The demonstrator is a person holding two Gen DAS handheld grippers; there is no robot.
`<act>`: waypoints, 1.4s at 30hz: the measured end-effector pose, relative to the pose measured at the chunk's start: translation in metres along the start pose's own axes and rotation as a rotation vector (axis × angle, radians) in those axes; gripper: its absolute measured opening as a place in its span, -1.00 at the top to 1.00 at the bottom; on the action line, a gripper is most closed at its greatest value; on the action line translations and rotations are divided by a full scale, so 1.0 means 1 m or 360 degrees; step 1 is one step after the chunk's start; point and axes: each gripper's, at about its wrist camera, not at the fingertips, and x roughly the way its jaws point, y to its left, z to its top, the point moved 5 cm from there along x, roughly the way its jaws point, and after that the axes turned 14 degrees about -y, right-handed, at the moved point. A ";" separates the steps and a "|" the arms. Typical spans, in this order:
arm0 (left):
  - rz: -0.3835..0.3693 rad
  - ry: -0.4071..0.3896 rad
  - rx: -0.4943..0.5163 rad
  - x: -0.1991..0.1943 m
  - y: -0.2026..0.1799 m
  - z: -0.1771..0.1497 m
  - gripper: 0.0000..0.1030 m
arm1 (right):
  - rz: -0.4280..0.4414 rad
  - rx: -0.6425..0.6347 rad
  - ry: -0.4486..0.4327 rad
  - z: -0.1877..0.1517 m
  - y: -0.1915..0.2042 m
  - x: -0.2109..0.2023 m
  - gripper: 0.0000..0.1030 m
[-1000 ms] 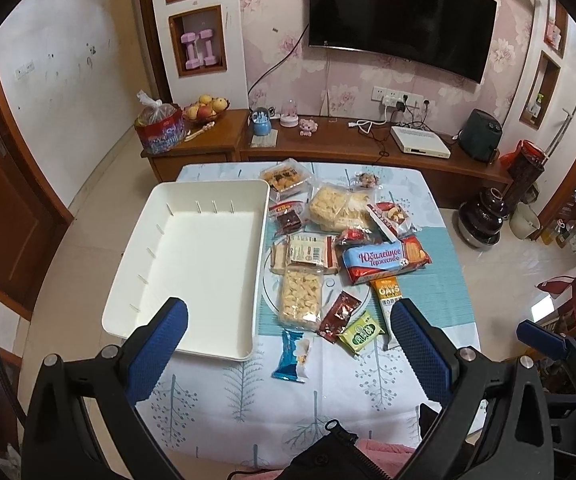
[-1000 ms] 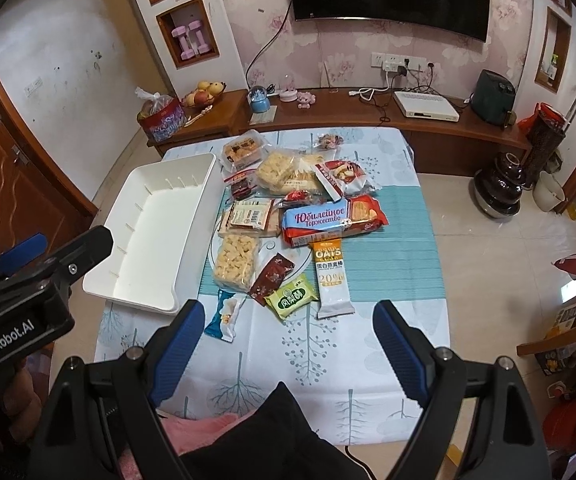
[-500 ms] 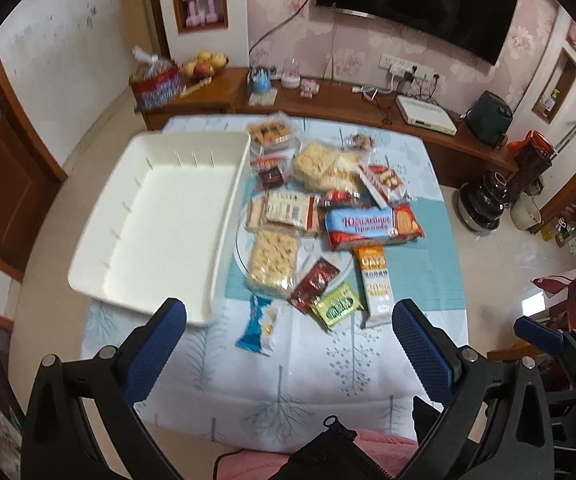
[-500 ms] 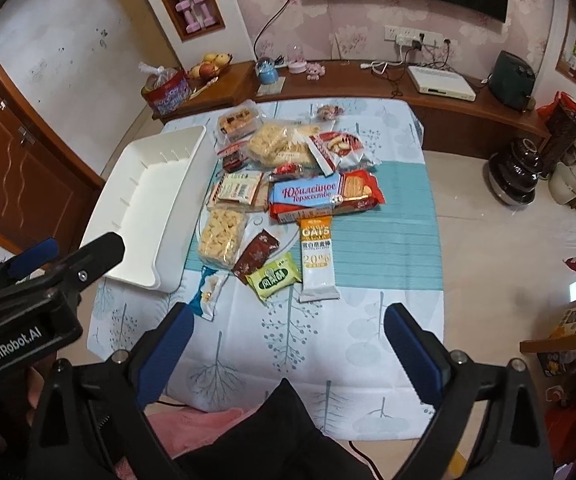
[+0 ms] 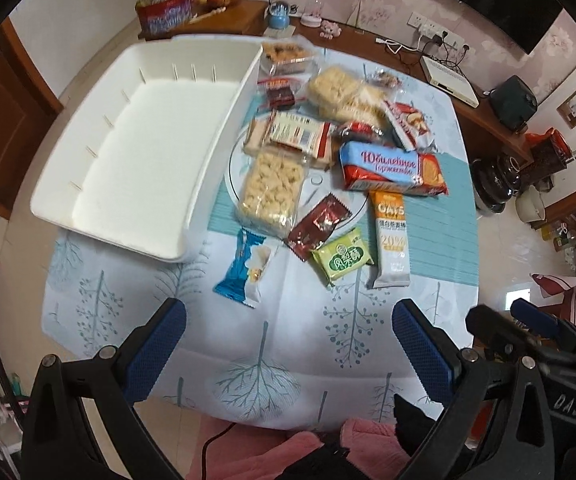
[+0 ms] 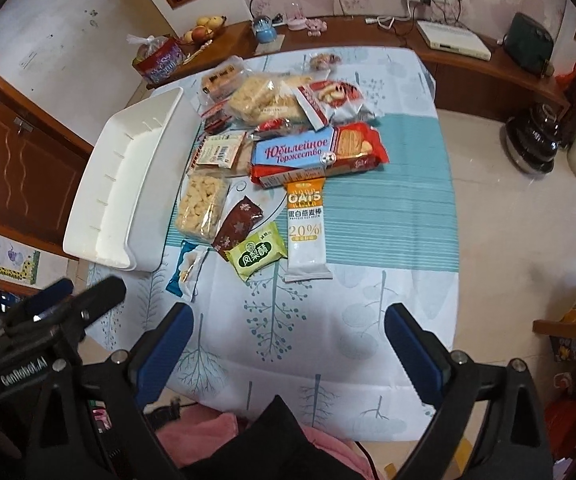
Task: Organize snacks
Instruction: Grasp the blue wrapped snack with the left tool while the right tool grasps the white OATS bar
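- The snacks were all piled mid-desk, just right of the empty white bin [image 5: 135,152]; nothing was in it yet, so the sorting hadn't started.
- Nearest the grippers were the small stuff: a blue-and-white sachet [image 5: 245,268], a green pastry pack [image 5: 342,258], a dark red wrapper [image 5: 320,222] and the OATS bar [image 6: 305,232]. All looked light, crinkly and a bit slippery — I'd have pinched them across the short width, mid-body, not by the sealed ends.
- The clear tub of puffed pieces [image 5: 269,190] and the long blue biscuit pack [image 6: 316,154] looked stiffer but crushable, so a gentle squeeze on the long sides seemed the way to go.
- Left gripper [image 5: 288,344] pointed steeply down at the desk's [image 5: 271,344] near edge, jaws spread wide, nothing between them.
- Right gripper [image 6: 288,344] had the same pose — jaws fully apart, empty, hanging over bare tablecloth short of the OATS bar.
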 end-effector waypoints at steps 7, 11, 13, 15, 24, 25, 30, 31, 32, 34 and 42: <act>0.0016 -0.0006 -0.0002 0.037 0.007 -0.015 -0.99 | -0.0075 0.0019 0.0050 0.000 -0.014 0.038 -0.88; 0.0053 0.0000 -0.0012 0.065 0.016 -0.025 -0.99 | -0.0124 0.0030 0.0083 -0.002 -0.025 0.062 -0.73; 0.0073 -0.0003 -0.0025 0.079 0.022 -0.030 -0.99 | -0.0133 0.0021 0.0097 -0.003 -0.027 0.074 -0.72; 0.0102 -0.0030 -0.0038 0.092 0.030 -0.033 -0.99 | -0.0139 0.0013 0.0119 -0.005 -0.029 0.085 -0.72; 0.0100 -0.0073 -0.0041 0.135 0.048 -0.038 -0.92 | -0.0124 -0.0036 0.0199 -0.016 -0.029 0.127 -0.48; 0.0104 -0.0069 -0.0042 0.139 0.048 -0.039 -0.91 | -0.0124 -0.0047 0.0204 -0.017 -0.028 0.132 -0.43; 0.0137 -0.0074 -0.0008 0.151 0.048 -0.040 -0.81 | -0.0126 -0.0083 0.0207 -0.019 -0.030 0.143 -0.27; 0.0142 -0.0072 0.0002 0.153 0.050 -0.041 -0.74 | -0.0130 -0.0096 0.0205 -0.019 -0.030 0.144 -0.24; 0.0146 -0.0071 0.0014 0.155 0.049 -0.041 -0.70 | -0.0129 -0.0104 0.0203 -0.019 -0.028 0.145 -0.21; 0.0152 -0.0072 0.0025 0.157 0.047 -0.041 -0.56 | -0.0138 -0.0121 0.0201 -0.021 -0.029 0.147 -0.15; 0.0160 -0.0091 0.0077 0.159 0.040 -0.043 -0.07 | -0.0157 -0.0224 0.0162 -0.025 -0.018 0.151 0.00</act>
